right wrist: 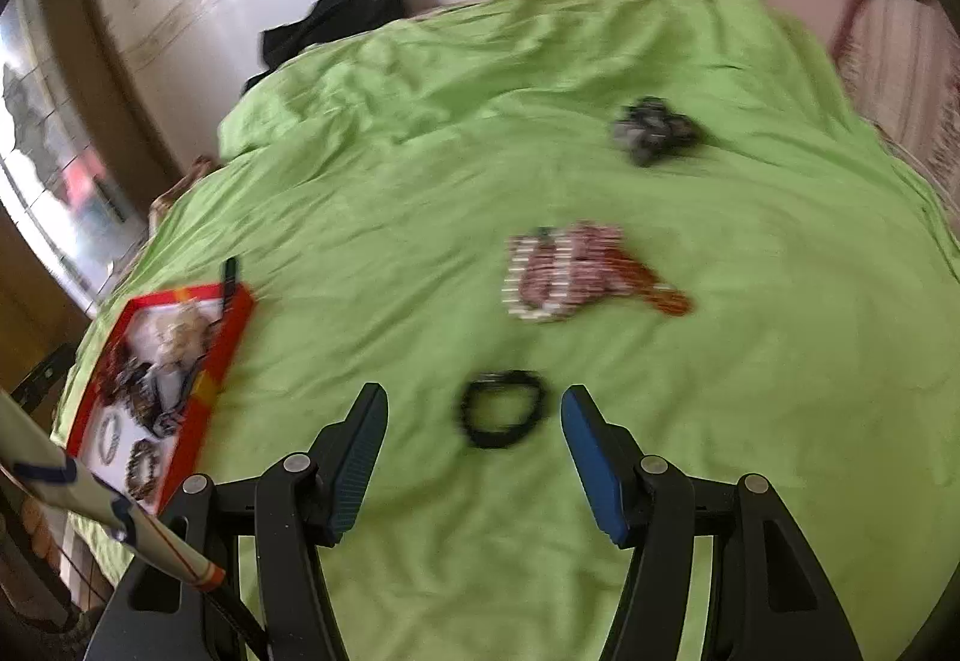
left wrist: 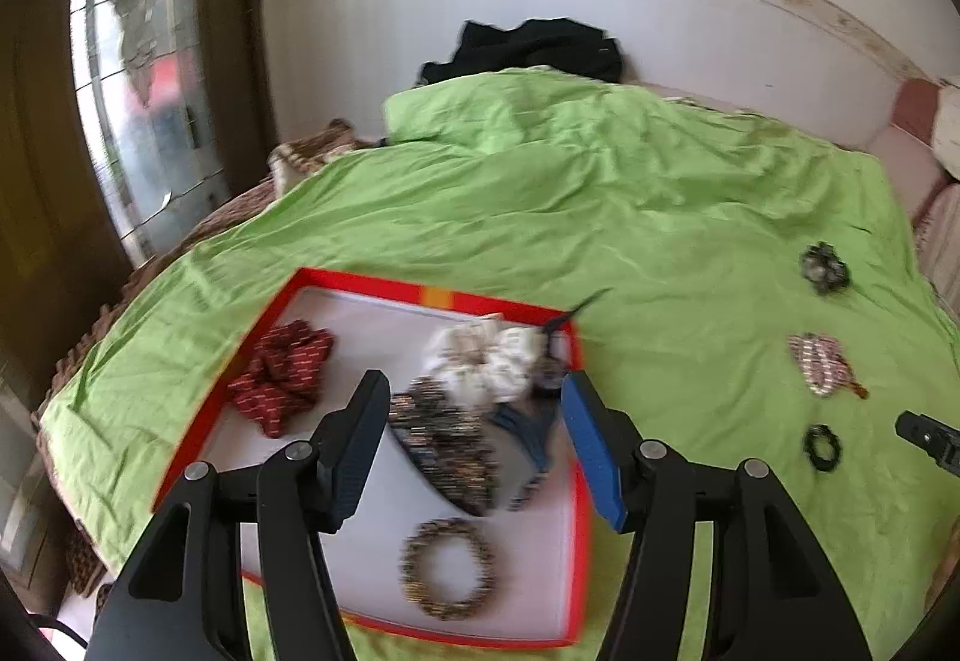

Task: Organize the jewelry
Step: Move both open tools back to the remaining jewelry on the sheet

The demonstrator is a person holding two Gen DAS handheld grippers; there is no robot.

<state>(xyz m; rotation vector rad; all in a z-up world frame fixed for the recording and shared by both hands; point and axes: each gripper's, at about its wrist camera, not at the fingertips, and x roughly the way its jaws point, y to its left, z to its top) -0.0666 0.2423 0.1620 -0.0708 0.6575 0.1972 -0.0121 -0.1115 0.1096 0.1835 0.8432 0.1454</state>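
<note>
Between the spread fingers of the right gripper (right wrist: 474,445), just ahead of the tips, lies a black bead bracelet (right wrist: 503,408), flat on the green bedspread (right wrist: 750,421), its slightly longer axis running across from finger to finger. That gripper is released and empty. The left gripper (left wrist: 477,445), also spread and empty, hangs over the red tray (left wrist: 576,559), which already holds several pieces. Beyond the bracelet, a striped bow clip (right wrist: 570,271) and a dark scrunchie (right wrist: 654,127) remain, so I judge the task over halfway.
</note>
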